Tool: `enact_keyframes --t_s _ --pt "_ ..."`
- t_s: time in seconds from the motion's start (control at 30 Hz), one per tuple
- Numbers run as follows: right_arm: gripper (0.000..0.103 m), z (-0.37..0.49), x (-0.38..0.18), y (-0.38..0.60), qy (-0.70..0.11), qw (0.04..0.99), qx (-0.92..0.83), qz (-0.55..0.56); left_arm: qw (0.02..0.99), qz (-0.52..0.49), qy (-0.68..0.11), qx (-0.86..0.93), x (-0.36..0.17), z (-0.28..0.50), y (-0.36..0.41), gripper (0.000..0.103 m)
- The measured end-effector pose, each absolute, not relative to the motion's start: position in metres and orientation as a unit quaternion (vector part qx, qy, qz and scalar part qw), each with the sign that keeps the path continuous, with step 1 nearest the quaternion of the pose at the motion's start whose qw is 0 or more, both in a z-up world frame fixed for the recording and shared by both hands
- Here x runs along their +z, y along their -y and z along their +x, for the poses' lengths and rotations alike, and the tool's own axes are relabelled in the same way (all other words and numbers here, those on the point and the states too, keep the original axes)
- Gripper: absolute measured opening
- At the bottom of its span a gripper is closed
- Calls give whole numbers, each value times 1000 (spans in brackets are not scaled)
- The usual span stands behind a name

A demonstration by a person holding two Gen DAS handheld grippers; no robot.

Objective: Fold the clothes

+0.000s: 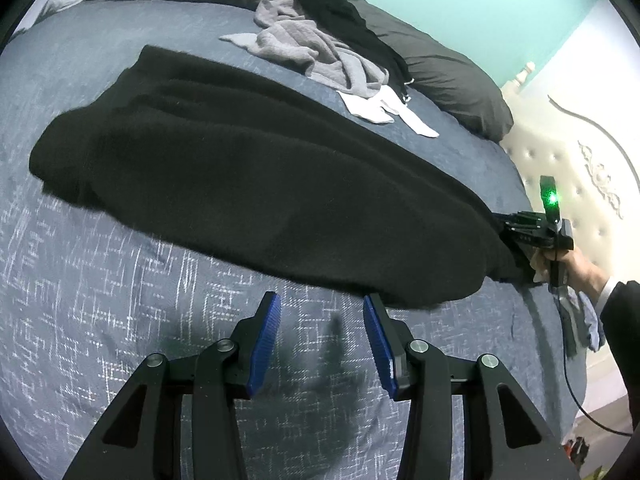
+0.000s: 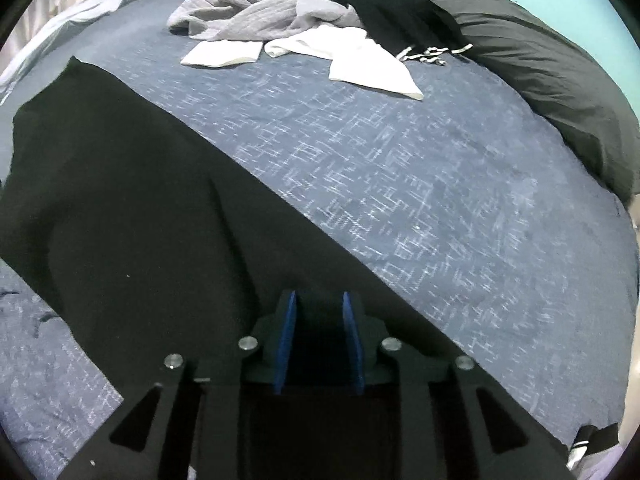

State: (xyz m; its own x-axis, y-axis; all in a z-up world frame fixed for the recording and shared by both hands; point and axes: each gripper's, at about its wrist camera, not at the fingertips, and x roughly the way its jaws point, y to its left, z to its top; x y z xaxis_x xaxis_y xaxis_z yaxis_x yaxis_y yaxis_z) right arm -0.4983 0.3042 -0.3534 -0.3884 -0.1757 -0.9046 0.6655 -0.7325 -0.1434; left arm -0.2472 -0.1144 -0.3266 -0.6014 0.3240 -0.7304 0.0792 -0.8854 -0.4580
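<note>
A large black fleece garment [image 1: 240,168] lies spread flat across the blue patterned bed cover [image 1: 120,320]. My left gripper [image 1: 322,304] hovers over bare cover just in front of the garment's near edge, open, with nothing between its blue pads. A person's hand [image 1: 576,268] holds my right gripper [image 1: 508,224] at the garment's right end. In the right wrist view the garment [image 2: 120,200] runs under my right gripper [image 2: 319,300]. A fold of the black cloth sits between its narrowly parted pads, and I see no firm pinch.
A heap of grey clothes [image 1: 304,48], a white garment [image 1: 384,112] and another black garment [image 1: 340,16] lie at the far side. Dark pillows [image 1: 440,64] line the back. A white tufted headboard [image 1: 560,160] stands right of the bed. Bare cover [image 2: 400,180] spreads beyond the black garment.
</note>
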Motion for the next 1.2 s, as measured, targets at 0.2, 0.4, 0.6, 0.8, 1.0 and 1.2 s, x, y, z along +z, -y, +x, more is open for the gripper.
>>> enact_keyframes --t_s 0.2,0.4,0.6,0.8,1.0,1.2 --pt "28 -501 -365 -293 -270 259 -783 496 72 -447 234 860 -336 -241 112 50" --pt "16 -495 -366 -292 -291 271 -780 483 74 -434 232 867 -332 -234 111 51" --pt "5 -494 -358 -290 -299 257 -787 474 80 -436 240 863 -337 -231 112 51" --pt "4 -506 -323 -304 -252 247 -819 453 83 -433 247 863 -337 -230 113 51" --pt "3 -525 -329 -315 -193 206 -835 472 85 -432 249 863 -336 -230 112 51" --pt "3 -539 -341 -330 -136 183 -841 491 88 -434 250 861 -338 -231 111 51"
